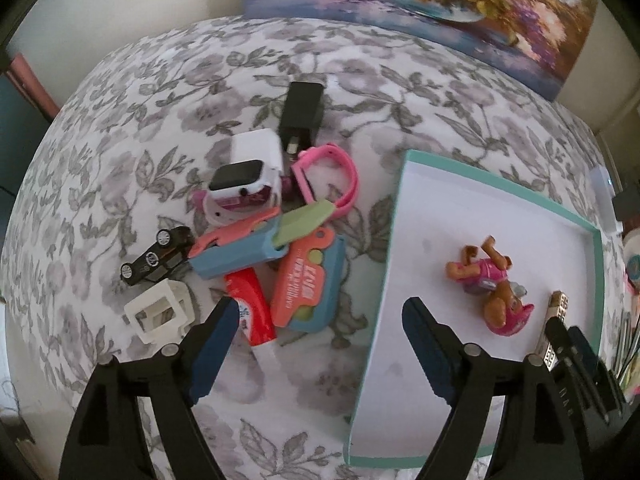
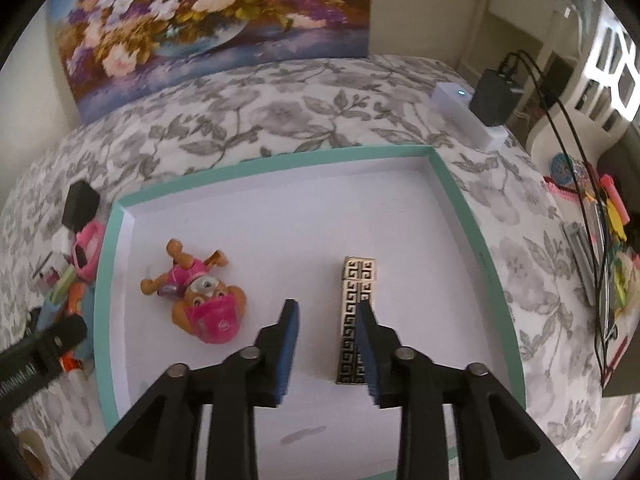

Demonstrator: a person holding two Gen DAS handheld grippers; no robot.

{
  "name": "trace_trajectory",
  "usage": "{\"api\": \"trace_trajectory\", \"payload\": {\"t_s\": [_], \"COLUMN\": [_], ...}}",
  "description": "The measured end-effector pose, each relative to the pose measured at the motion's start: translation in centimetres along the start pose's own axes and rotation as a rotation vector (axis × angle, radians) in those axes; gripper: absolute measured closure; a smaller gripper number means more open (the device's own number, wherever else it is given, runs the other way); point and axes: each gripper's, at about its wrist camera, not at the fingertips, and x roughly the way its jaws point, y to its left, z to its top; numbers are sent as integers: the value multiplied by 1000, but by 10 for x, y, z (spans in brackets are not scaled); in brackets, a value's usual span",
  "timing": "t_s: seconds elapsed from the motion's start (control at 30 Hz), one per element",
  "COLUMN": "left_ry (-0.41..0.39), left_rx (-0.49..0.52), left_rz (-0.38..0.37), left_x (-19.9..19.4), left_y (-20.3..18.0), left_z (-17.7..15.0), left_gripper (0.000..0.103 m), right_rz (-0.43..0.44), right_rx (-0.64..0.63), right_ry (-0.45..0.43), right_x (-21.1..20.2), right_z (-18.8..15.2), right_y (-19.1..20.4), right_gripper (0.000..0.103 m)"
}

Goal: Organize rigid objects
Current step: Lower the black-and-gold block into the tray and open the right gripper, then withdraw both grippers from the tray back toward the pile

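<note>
A white tray with a teal rim lies on the floral bedspread. In it lie a pink toy dog and a gold patterned bar. My right gripper is open over the tray, its right finger just over the bar, holding nothing. My left gripper is open and empty above the bedspread beside the tray's left rim. Left of the tray is a pile: a red tube, coral-and-blue toys, a pink smartwatch, a black toy car, a white frame, a black charger.
A flower painting leans against the wall at the back. A white power strip with a black adapter lies right of the tray. Clutter and cables sit at the far right edge.
</note>
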Motion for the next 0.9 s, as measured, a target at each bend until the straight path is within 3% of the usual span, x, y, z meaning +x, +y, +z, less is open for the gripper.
{"api": "trace_trajectory", "payload": {"t_s": [0.1, 0.17, 0.3, 0.8, 0.9], "left_ry": [6, 15, 26, 11, 9], "left_rx": [-22, -36, -58, -71, -74], "left_rz": [18, 27, 22, 20, 12], "left_x": [3, 5, 8, 9, 9], "left_y": [7, 11, 18, 22, 23], "left_z": [1, 2, 3, 3, 3], "left_gripper": [16, 9, 9, 9, 9], "right_rz": [0, -1, 14, 23, 19], "right_rx": [-12, -13, -7, 19, 24], "right_ry": [-10, -22, -16, -28, -44], "right_x": [-1, -2, 0, 0, -2], "right_z": [-1, 0, -1, 0, 0], "right_y": [4, 6, 7, 4, 3], "right_gripper": [47, 44, 32, 0, 0]}}
